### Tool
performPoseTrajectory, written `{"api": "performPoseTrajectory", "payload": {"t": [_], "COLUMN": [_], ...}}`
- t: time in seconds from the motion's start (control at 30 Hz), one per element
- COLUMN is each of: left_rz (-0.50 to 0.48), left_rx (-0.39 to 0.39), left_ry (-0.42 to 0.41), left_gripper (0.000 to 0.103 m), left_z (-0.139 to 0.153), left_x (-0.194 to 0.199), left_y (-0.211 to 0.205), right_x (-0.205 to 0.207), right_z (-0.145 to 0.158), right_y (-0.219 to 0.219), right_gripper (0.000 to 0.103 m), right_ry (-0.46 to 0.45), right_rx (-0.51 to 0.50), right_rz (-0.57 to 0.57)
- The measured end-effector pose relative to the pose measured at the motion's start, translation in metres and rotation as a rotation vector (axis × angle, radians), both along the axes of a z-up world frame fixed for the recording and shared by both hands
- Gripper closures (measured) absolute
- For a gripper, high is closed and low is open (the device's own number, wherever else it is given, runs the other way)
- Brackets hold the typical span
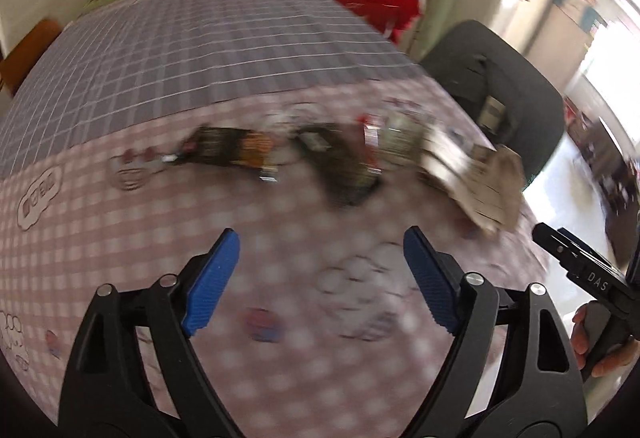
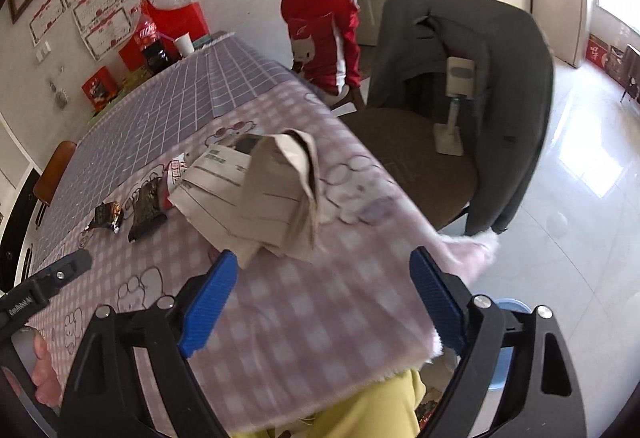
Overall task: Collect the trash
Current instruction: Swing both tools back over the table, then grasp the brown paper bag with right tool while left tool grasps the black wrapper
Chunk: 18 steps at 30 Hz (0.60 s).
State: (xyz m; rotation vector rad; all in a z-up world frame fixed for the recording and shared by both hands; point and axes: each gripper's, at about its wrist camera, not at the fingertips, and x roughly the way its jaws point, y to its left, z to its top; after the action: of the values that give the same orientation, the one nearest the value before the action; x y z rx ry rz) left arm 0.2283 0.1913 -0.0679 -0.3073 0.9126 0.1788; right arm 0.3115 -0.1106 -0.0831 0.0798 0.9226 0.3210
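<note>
Above pink checked tablecloth (image 2: 280, 318): left gripper (image 1: 320, 278) and right gripper (image 2: 320, 298) held wide open, nothing gripped. Crumpled cardboard box (image 2: 260, 194) lies near table edge; 2 dark snack wrappers (image 2: 128, 216) beyond. Risk judged: box nudged off edge by clumsy approach; wrappers slipped from pads.

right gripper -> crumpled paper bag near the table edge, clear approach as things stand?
Probably yes. The right gripper is open and empty, and the crumpled paper bag lies just ahead of its fingertips on the pink checked cloth, with nothing between them.
</note>
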Motion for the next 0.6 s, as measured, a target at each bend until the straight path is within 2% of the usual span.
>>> {"api": "performPoseTrajectory", "payload": {"t": [0.13,0.3,0.4,0.6], "left_rz": [0.109,0.188,0.202,0.203], "left_rx": [-0.034,-0.067,-0.075,-0.051], "left_ry": [0.022,0.038,0.031,0.082], "left_gripper": [0.020,0.020,0.020,0.020], "left_z": [-0.002,-0.006,-0.008,-0.028], "left_x": [-0.002,0.010,0.022,0.053], "left_y": [0.047,0.089,0.101,0.113], "right_x": [0.017,0.042,0.057,0.075], "right_z": [-0.001,-0.006,-0.010,-0.020], "right_y": [0.019,0.037,0.049,0.067], "right_gripper": [0.017,0.017,0.017,0.017], "right_ry": [0.003,0.028,0.043,0.058], "right_rx": [-0.025,-0.026,-0.042,-0.074], "right_rz": [0.020,0.025,0.025,0.029]}}
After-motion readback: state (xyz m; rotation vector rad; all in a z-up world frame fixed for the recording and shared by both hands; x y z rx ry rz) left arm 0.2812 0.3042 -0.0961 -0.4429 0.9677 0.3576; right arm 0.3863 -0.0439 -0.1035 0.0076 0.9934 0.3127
